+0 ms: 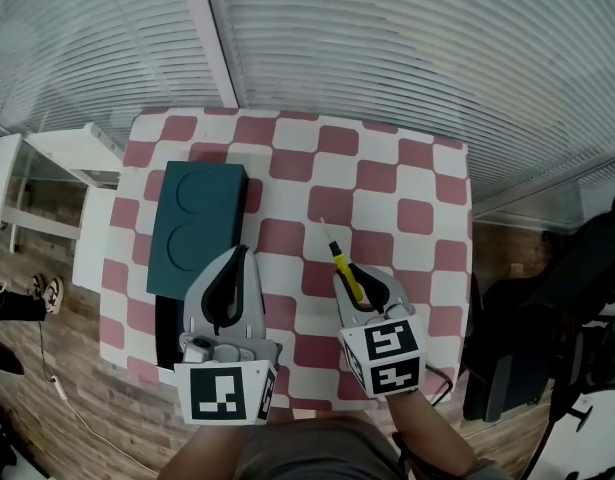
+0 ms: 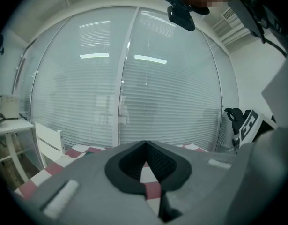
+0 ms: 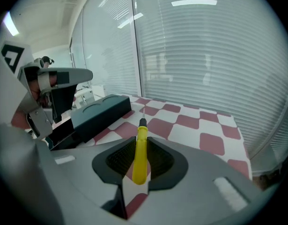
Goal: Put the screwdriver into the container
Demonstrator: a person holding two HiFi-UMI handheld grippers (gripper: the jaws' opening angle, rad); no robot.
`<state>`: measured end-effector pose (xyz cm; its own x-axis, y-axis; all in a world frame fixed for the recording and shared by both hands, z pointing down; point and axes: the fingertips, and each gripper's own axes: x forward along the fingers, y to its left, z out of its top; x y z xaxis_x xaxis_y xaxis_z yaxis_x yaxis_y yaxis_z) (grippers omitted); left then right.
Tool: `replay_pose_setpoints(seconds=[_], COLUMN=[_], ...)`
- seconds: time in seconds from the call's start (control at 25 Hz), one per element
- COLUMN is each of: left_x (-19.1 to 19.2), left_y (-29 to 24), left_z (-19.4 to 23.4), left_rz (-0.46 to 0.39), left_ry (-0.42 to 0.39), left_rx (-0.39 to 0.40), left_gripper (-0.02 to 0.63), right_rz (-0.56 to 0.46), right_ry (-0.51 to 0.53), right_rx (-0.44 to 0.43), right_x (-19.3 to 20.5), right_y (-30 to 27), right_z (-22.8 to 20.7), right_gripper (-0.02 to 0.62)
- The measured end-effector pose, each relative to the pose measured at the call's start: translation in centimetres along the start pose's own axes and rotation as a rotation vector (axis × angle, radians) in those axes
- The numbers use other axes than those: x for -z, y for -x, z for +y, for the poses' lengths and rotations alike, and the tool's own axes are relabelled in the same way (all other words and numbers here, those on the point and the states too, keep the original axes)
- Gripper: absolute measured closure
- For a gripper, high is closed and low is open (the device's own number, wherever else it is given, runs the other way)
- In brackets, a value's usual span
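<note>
A yellow-handled screwdriver (image 1: pixel 344 267) (image 3: pixel 141 153) is clamped between the pads of my right gripper (image 1: pixel 355 276) (image 3: pixel 143 138), its thin metal tip pointing away from me. It is held above the red-and-white checked table (image 1: pixel 387 183). The dark teal container (image 1: pixel 197 223) (image 3: pixel 100 112) lies at the table's left, its top marked with two round recesses; a black part (image 1: pixel 166 320) shows at its near end. My left gripper (image 1: pixel 244 253) (image 2: pixel 144 144) hovers by the container's near right corner, its jaw tips touching with nothing between them.
White furniture (image 1: pixel 82 153) stands off the table's left edge over a wooden floor. A black chair (image 1: pixel 547 308) sits to the right. Slatted blinds (image 1: pixel 387 38) close off the far side. The checked cloth right of the container is bare.
</note>
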<state>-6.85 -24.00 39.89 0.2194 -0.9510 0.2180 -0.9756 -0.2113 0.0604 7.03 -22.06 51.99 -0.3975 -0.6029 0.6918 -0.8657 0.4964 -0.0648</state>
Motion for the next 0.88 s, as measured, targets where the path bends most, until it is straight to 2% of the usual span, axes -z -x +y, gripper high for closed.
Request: replay_pose_setpoints(seconds=[0.32,0.6,0.88], left_x=[-2.8,-4.8,-5.5], left_y=[3.6,6.8,10.5], left_z=[-0.7,-0.5,-0.5], left_rz=[-0.064,-0.143,-0.174], left_ry=[-0.012,-0.055,-0.064], left_rx=[-0.048,-0.113,-0.191], left_gripper=[0.606,0.604,0.606], right_rz=[-0.14,-0.287,-0.357], right_ry=[0.077,0.169,0.234], right_rx=[-0.019,-0.077,-0.165], right_x=[-6.1,-11.8,-13.8], right_y=[6.3,11.4,13.9], right_z=[1.6,4.3,7.6], right_gripper=[0.497,0.497,0.497])
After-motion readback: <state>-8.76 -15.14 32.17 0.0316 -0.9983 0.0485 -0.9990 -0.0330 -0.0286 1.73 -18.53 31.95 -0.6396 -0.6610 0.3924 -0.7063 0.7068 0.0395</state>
